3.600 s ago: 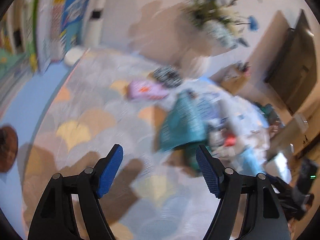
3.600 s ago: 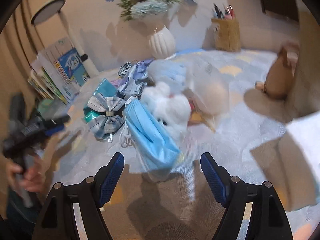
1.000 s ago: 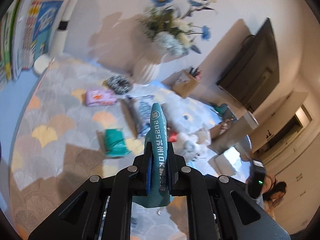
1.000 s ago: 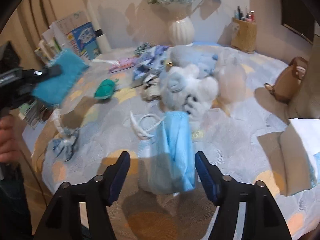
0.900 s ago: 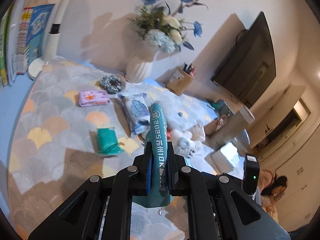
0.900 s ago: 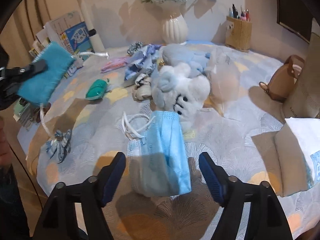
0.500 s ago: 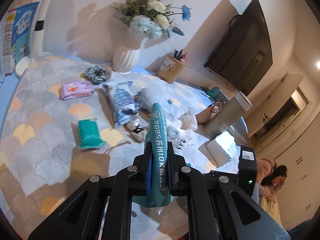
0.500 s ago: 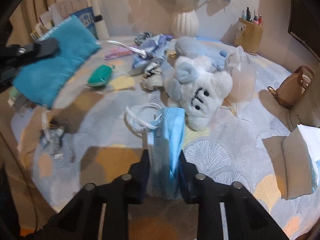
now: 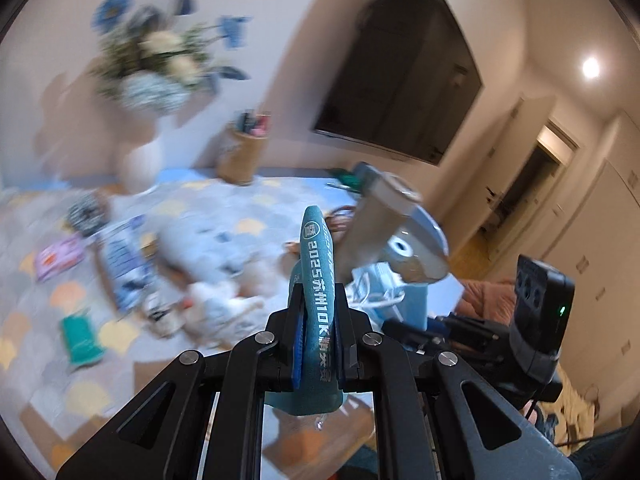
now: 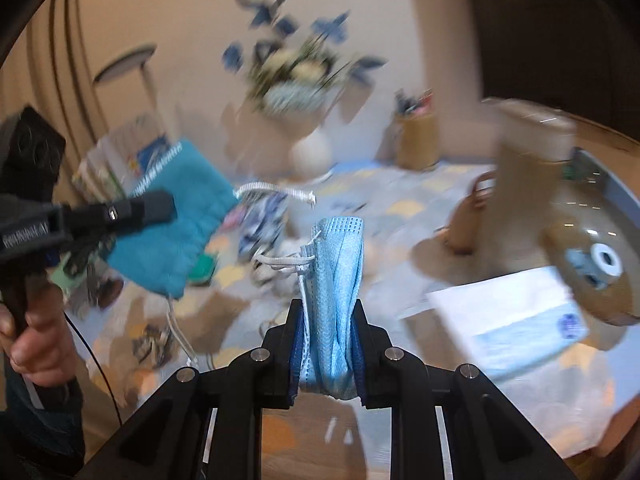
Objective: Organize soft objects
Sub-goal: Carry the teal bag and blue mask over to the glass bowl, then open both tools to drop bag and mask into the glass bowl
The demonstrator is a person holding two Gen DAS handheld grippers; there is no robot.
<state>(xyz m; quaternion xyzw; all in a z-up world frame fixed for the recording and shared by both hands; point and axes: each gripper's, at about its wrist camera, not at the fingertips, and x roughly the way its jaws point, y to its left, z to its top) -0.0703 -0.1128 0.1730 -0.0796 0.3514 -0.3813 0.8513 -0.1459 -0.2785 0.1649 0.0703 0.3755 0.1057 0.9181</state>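
My left gripper (image 9: 316, 300) is shut on a teal drawstring pouch (image 9: 318, 280) with white print and holds it in the air above the table. From the right wrist view the same pouch (image 10: 168, 240) hangs from the left gripper (image 10: 160, 208) at the left. My right gripper (image 10: 328, 320) is shut on a crumpled light-blue face mask (image 10: 338, 280) with white ear loops, lifted off the table. In the left wrist view the mask (image 9: 396, 292) and the right gripper (image 9: 404, 328) show at the right. A white plush toy (image 9: 224, 296) lies blurred on the patterned tablecloth (image 9: 120, 332).
A white vase of blue flowers (image 10: 310, 152) and a wicker pen holder (image 10: 416, 144) stand at the back. A brown bag (image 10: 468, 216), a white mask box (image 10: 508, 320), a tan container (image 9: 384, 220), a teal packet (image 9: 80, 336) and a patterned pouch (image 9: 120, 264) are on the table.
My right gripper has closed on the face mask and lifted it off the table. Both grippers have risen and swung right; the view is now motion-blurred.
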